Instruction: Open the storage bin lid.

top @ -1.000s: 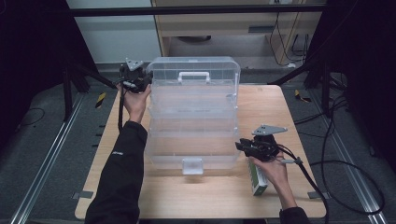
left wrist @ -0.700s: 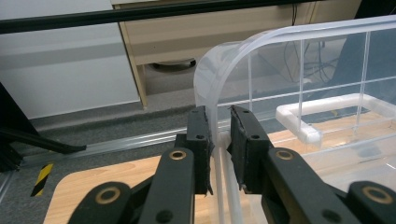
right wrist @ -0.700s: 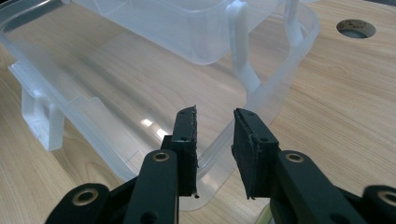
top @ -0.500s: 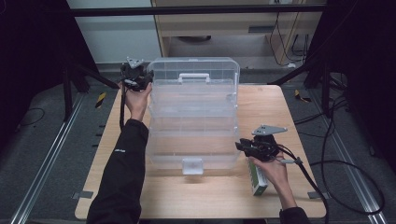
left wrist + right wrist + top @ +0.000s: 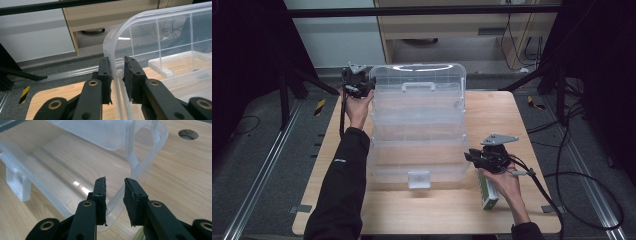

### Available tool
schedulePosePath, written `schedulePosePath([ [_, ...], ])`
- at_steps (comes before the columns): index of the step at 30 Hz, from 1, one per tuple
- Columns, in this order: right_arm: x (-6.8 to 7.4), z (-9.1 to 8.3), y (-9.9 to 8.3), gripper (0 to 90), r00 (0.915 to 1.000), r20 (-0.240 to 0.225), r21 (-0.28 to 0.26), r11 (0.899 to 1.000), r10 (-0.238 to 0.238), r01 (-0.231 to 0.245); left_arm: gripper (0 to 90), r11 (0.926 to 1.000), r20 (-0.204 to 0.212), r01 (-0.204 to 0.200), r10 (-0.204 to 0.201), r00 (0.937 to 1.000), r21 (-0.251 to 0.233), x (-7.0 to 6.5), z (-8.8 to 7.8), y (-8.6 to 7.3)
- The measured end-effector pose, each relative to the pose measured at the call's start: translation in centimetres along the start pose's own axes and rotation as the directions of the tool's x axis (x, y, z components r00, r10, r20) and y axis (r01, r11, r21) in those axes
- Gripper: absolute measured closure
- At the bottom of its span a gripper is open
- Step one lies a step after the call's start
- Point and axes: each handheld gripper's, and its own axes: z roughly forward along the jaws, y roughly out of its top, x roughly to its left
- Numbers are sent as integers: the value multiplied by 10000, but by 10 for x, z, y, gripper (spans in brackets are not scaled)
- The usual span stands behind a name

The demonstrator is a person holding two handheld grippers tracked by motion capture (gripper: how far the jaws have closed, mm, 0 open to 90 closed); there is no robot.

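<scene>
A clear plastic tiered box [image 5: 417, 125] stands spread open on the wooden table [image 5: 502, 110], its lid raised at the far end. My left gripper [image 5: 362, 86] is at the lid's far left corner. In the left gripper view the lid's curved rim [image 5: 116, 75] runs between the pads [image 5: 106, 75], which sit close against it; the jaws have just been opening a little. My right gripper [image 5: 472, 157] is at the near right corner of the bottom tray. Its jaws straddle the tray's rim [image 5: 113, 202], with a gap showing beside the right pad [image 5: 131, 200].
A small green and white carton [image 5: 488, 194] lies under the right hand near the table's front right. The box's white latch [image 5: 418, 178] faces the front edge. A cable hole [image 5: 188, 134] sits in the tabletop. Metal floor rails run along both sides.
</scene>
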Motion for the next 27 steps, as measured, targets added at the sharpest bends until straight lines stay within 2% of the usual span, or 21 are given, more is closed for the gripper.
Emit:
schedulePosePath([
  [3,0,0,0,718,10000,1,-18,10000,59,-59,743,9997,32,-143,142,9999,190,2,3,0],
  [5,1,0,-1,719,10000,15,-34,10000,78,-78,721,9984,-25,-263,264,9996,504,2,4,0],
  [6,1,0,-1,719,10000,32,-47,10000,66,-65,715,9987,0,-228,228,9997,446,2,4,1],
  [7,1,0,-1,720,10000,61,-61,10000,50,-50,721,9996,266,68,-75,9996,282,2,1,2],
  [10,2,0,-1,722,9999,135,-32,10000,41,-40,676,9993,152,4,-9,9999,371,1,-2,3],
  [12,2,0,-1,731,9998,194,-55,9999,107,-106,664,9995,88,58,-60,9999,326,2,-8,3],
  [13,2,0,-1,727,9998,26,-92,9998,175,-175,664,9996,126,139,-142,9998,251,4,-12,2],
  [14,3,0,-1,725,9998,29,-44,9998,203,-203,654,9995,290,233,-238,9993,190,5,-17,1],
  [16,3,0,0,724,9997,-1,-28,9997,229,-229,649,9996,323,224,-229,9992,165,7,-27,-1],
  [17,3,0,0,724,9997,1,-34,9997,229,-229,626,9992,600,394,-397,9974,60,9,-36,-5],
  [18,3,0,0,724,9997,1,-34,9997,229,-229,614,9992,600,394,-397,9974,60,9,-36,-5],
  [19,2,0,0,724,9997,-8,-33,9997,242,-242,611,9990,761,456,-456,9961,22,9,-45,-10],
  [22,2,0,0,724,9997,0,-40,9997,254,-254,586,9994,866,357,-354,9956,-21,9,-54,-16],
  [23,2,0,0,723,9997,-6,-44,9997,254,-254,574,9997,950,238,-243,9952,68,9,-63,-21],
  [25,2,0,-1,722,9996,-21,-49,9996,275,-275,560,9996,951,278,-280,9951,31,9,-68,-24],
  [26,1,0,-1,720,9995,-80,-107,9995,313,-314,551,9996,1029,173,-197,9945,240,10,-77,-29],
  [27,1,0,-1,720,9995,-80,-107,9995,313,-314,540,9996,1029,173,-197,9945,240,10,-77,-29],
])
